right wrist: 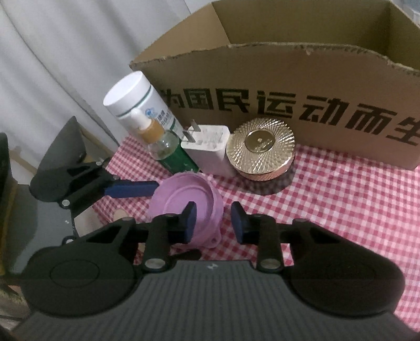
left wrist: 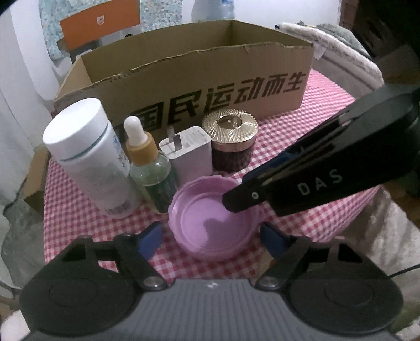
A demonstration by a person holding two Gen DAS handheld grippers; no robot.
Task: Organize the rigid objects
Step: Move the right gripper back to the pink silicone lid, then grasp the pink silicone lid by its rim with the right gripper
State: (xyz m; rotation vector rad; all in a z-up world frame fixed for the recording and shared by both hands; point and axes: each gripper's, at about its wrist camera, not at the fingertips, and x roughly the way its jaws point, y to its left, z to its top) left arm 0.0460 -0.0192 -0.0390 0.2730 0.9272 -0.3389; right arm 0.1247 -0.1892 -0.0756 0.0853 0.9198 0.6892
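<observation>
A pink plastic lid (left wrist: pixel 212 223) lies hollow side up on the checked cloth (left wrist: pixel 302 136). My left gripper (left wrist: pixel 212 240) is open, with a blue pad on each side of the lid and a gap on both sides. My right gripper (right wrist: pixel 214 223) reaches in from the right. One of its fingers (right wrist: pixel 189 223) is inside the lid and the other is outside, a sliver of cloth showing between that pad and the rim. Behind the lid stand a white bottle (left wrist: pixel 89 157), a dropper bottle (left wrist: pixel 147 162), a white charger (left wrist: pixel 189 152) and a gold-topped jar (left wrist: pixel 231 139).
An open-topped cardboard box (left wrist: pixel 210 78) with black lettering stands behind the row. The cloth's left edge runs close beside the white bottle. Folded towels (left wrist: pixel 341 44) lie at the back right, and an orange chair back (left wrist: pixel 99 23) shows behind the box.
</observation>
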